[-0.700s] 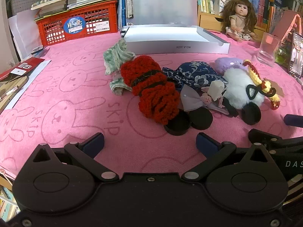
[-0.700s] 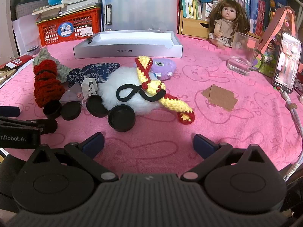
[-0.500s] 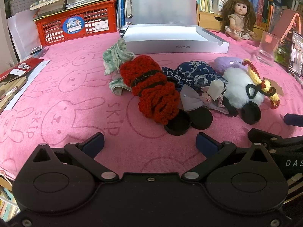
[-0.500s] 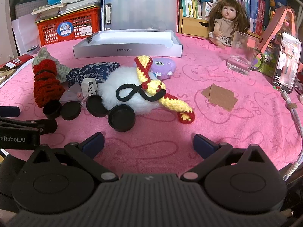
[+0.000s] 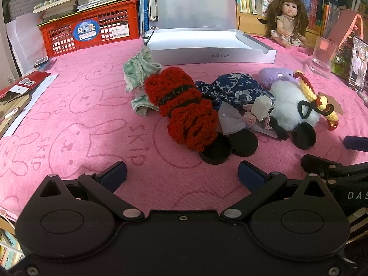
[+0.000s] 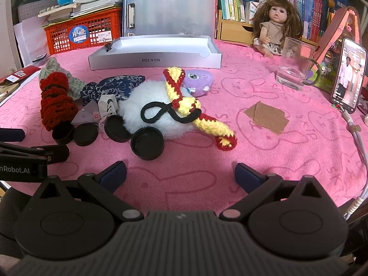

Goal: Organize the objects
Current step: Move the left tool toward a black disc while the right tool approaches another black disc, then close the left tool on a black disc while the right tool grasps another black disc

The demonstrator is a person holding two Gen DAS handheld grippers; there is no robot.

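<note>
Landmark: the white fluffy pompom (image 6: 156, 105), lying near the middle of the pink rabbit-print towel (image 5: 76, 124) that covers the surface.

Left claw (image 5: 182, 176): fingers spread apart, nothing between them, held low over the towel on the near side of the pompom and to its left. Right claw (image 6: 179, 176): fingers likewise spread apart and empty, held low over the towel directly in front of the pompom.

Items placed relative to the pompom:
- A black cord loop (image 6: 161, 113) and a yellow-and-red crocheted strip (image 6: 184, 101) lie draped across its top; the strip trails off to the right onto the towel.
- A purple plush (image 6: 199, 79) sits just behind it, touching.
- A navy floral cloth (image 5: 234, 87) lies to its left, with a grey bow clip (image 5: 239, 119) in front of that cloth.
- A red crocheted piece (image 5: 186, 110) lies further left, partly over a green striped cloth (image 5: 138, 71).
- Four black round lids (image 6: 147, 142) are lined along its front and left front.
- A brown card (image 6: 266, 116) lies well to the right.
- A white tray box (image 6: 156, 53) stands well behind.
- A glass (image 6: 295, 63), a phone (image 6: 348, 74) and a doll (image 6: 274, 26) stand to the rear right.
</note>
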